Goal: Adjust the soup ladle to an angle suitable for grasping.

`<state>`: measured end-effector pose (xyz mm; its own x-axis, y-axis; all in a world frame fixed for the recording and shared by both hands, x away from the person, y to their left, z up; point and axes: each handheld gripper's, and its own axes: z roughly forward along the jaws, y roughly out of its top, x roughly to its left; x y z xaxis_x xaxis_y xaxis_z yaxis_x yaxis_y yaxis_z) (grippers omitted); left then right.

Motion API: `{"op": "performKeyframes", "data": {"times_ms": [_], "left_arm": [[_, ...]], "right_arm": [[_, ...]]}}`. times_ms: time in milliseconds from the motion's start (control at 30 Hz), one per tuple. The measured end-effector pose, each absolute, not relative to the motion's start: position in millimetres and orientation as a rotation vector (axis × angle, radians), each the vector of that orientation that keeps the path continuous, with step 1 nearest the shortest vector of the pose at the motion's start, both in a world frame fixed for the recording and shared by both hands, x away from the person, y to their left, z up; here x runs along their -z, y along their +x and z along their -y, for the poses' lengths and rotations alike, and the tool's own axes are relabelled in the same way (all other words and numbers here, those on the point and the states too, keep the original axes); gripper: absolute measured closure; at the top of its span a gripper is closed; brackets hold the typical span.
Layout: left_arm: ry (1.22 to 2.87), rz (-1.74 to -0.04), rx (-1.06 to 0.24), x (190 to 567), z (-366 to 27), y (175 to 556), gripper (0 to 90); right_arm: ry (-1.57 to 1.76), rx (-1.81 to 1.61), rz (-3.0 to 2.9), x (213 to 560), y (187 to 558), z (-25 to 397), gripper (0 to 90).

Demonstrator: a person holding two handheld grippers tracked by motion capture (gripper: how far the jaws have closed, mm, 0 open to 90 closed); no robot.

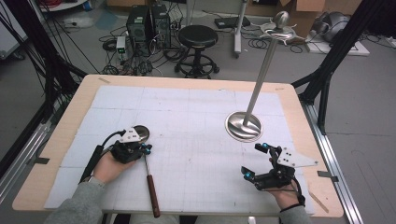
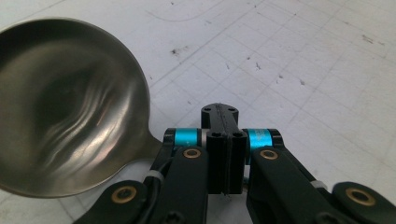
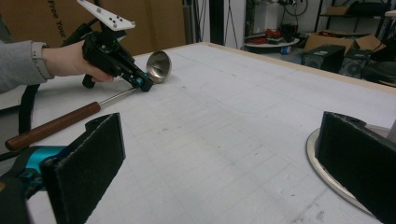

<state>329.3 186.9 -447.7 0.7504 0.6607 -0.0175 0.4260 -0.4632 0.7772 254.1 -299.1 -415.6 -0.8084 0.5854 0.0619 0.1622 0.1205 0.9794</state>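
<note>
1. Nearest the high camera lies the wooden handle end of a ladle point(image 1: 148, 179), close to the counter's point(image 1: 60, 135) near edge and left of its middle.
2. Its long axis runs almost straight away from the near edge, leaning slightly left: the dark wooden grip is nearest, a thin metal shaft follows, and the round steel bowl sits farthest, pointing toward the far edge.
3. From the left gripper view the bowl's hollow faces up and the neck passes just beside the jaws.
4. Held in the person's left hand, the left gripper point(image 1: 145, 149) has its jaws pressed together on the ladle's shaft, just behind the bowl; the right gripper view shows that grip from the side.
5. Over on the counter's near right part, well apart from the ladle, the right gripper point(image 1: 256, 161) is held with its jaws spread wide and nothing between them.
6. Beyond that gripper, toward the right of the counter's middle, stands a metal stand point(image 1: 243, 126) with a round base and a tall pole that leans toward the far right corner.
</note>
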Motion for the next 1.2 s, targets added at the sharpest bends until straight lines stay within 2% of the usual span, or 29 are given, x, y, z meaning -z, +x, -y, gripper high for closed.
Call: {"op": "performKeyframes", "data": {"times_ms": [467,667,1200], "left_arm": [[2.148,-0.799,-0.352,447,-195,321,89.7],[2.118,-0.804,-0.323,449,-215,315,89.7],[2.114,-0.785,-0.364,450,-244,290,89.7]], "right_arm": [[0.738,-1.726,-2.066,416,253,300,0.5],[0.723,-1.73,-2.061,415,252,300,0.5],[0.734,-1.727,-2.07,416,253,300,0.5]]}}
